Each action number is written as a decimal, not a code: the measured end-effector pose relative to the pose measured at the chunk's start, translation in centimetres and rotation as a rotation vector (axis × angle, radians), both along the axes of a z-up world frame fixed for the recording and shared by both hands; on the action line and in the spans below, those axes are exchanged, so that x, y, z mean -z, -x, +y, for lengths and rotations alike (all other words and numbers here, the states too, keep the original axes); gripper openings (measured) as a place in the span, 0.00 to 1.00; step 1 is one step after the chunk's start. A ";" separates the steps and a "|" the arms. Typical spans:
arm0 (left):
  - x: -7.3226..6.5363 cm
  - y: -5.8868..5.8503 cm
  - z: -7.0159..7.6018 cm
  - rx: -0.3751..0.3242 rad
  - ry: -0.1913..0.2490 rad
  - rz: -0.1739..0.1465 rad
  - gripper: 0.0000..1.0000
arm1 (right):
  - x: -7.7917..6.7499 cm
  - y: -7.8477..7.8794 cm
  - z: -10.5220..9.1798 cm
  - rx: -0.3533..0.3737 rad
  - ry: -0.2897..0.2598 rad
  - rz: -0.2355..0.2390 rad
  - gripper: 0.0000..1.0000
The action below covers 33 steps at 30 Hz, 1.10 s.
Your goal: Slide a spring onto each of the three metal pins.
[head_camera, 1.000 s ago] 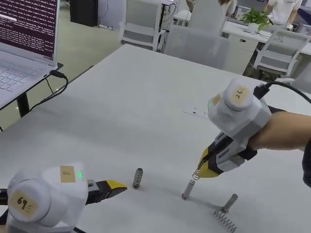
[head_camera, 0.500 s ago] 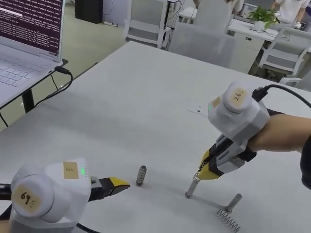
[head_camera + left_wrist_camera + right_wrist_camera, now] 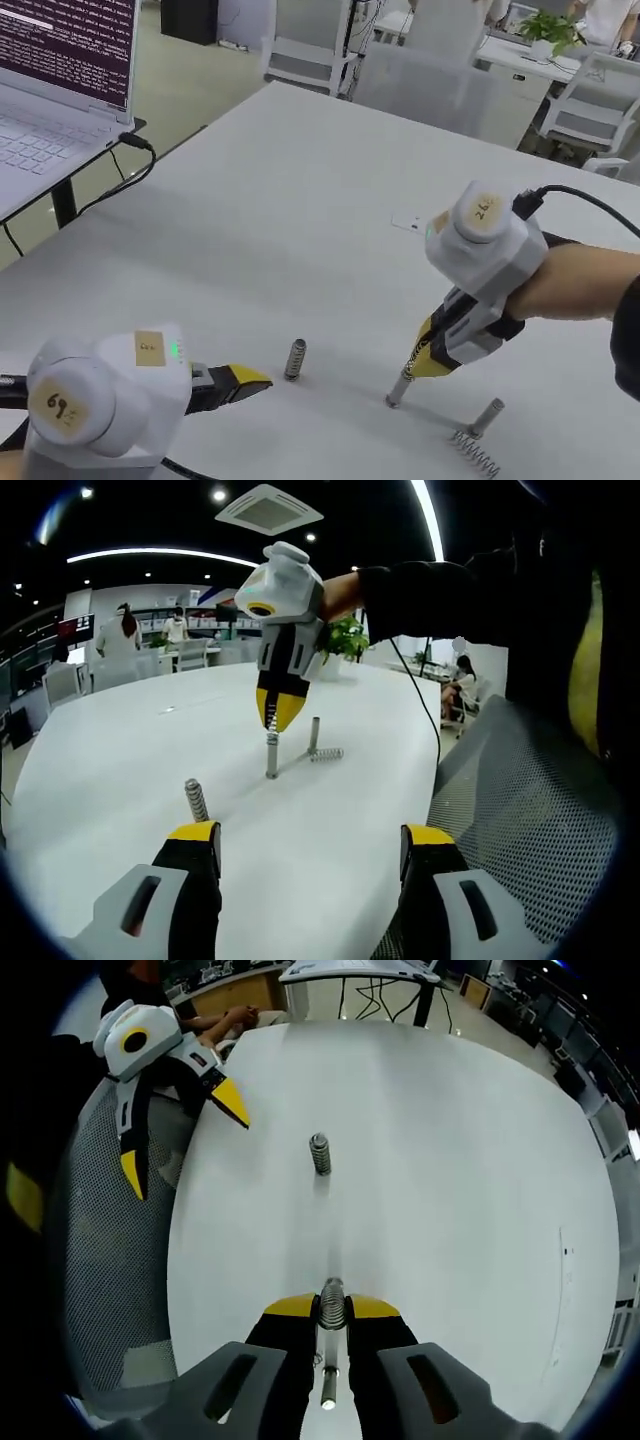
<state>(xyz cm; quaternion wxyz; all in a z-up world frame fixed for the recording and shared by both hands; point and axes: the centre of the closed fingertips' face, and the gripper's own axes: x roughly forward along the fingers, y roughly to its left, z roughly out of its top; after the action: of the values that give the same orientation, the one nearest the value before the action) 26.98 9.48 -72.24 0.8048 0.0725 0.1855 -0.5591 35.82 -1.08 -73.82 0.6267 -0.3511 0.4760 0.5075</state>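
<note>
Three metal pins stand on the white table [image 3: 300, 200]. The left pin [image 3: 295, 360] [image 3: 196, 800] [image 3: 320, 1153] carries a spring. My right gripper [image 3: 428, 362] [image 3: 332, 1310] [image 3: 279, 708] is shut on a second spring [image 3: 412, 355] [image 3: 332, 1302], held at the top of the middle pin [image 3: 398, 389] [image 3: 271, 756] [image 3: 327, 1387]. The right pin [image 3: 486, 417] [image 3: 314, 734] is bare, with a loose spring [image 3: 476, 453] [image 3: 328, 753] lying at its foot. My left gripper [image 3: 243, 381] [image 3: 312, 836] [image 3: 180, 1130] hovers open and holds nothing, just left of the left pin.
An open laptop [image 3: 55, 90] sits on a stand at the far left, its cable [image 3: 112, 190] hanging by the table edge. A small label [image 3: 405, 222] lies on the table behind the right gripper. Chairs [image 3: 300, 50] and desks stand beyond the far edge.
My right gripper has come down a little, bringing the held spring's lower end onto the top of the middle pin. The left gripper has hardly moved. The head camera has shifted.
</note>
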 end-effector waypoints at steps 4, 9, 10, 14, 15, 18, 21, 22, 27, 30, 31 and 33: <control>0.0 0.0 0.0 0.001 0.000 0.000 0.69 | 0.7 0.2 0.2 0.003 0.003 0.002 0.09; 0.1 0.1 0.0 0.001 -0.003 0.001 0.69 | 1.7 0.2 0.3 0.002 0.017 -0.005 0.09; 0.1 0.1 0.0 0.001 -0.003 0.001 0.69 | 2.0 0.2 0.3 0.005 0.021 -0.004 0.09; 0.1 0.1 0.0 0.004 -0.003 0.002 0.69 | 2.6 0.3 0.3 0.006 0.028 -0.008 0.09; 0.1 0.1 0.0 0.004 -0.004 0.002 0.69 | 2.7 0.3 0.3 0.005 0.028 -0.009 0.09; 0.1 0.1 0.0 0.004 -0.005 0.003 0.68 | 3.1 0.4 0.3 0.008 0.031 -0.007 0.09; 0.1 0.1 0.0 0.006 -0.006 0.004 0.68 | 3.4 0.4 0.3 0.012 0.028 -0.005 0.09; 0.1 0.1 0.0 0.006 -0.006 0.003 0.68 | 3.5 0.4 0.2 0.013 0.030 -0.006 0.09; 0.1 0.1 0.0 0.007 -0.007 0.005 0.68 | 3.8 0.4 0.2 0.021 0.029 -0.007 0.09; 0.1 0.1 0.0 0.008 -0.009 0.005 0.68 | 4.1 0.4 0.2 0.020 0.033 -0.009 0.09; 0.1 0.1 0.0 0.007 -0.009 0.005 0.68 | 4.1 0.4 0.1 0.020 0.035 -0.011 0.09; 0.1 0.1 0.0 0.006 -0.009 0.005 0.68 | 4.2 0.6 0.2 0.016 0.039 -0.009 0.09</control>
<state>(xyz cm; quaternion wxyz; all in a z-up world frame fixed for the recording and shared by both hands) 26.87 9.47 -72.37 0.8023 0.0752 0.1896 -0.5610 35.25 -0.92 -78.04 0.6257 -0.3616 0.4859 0.4916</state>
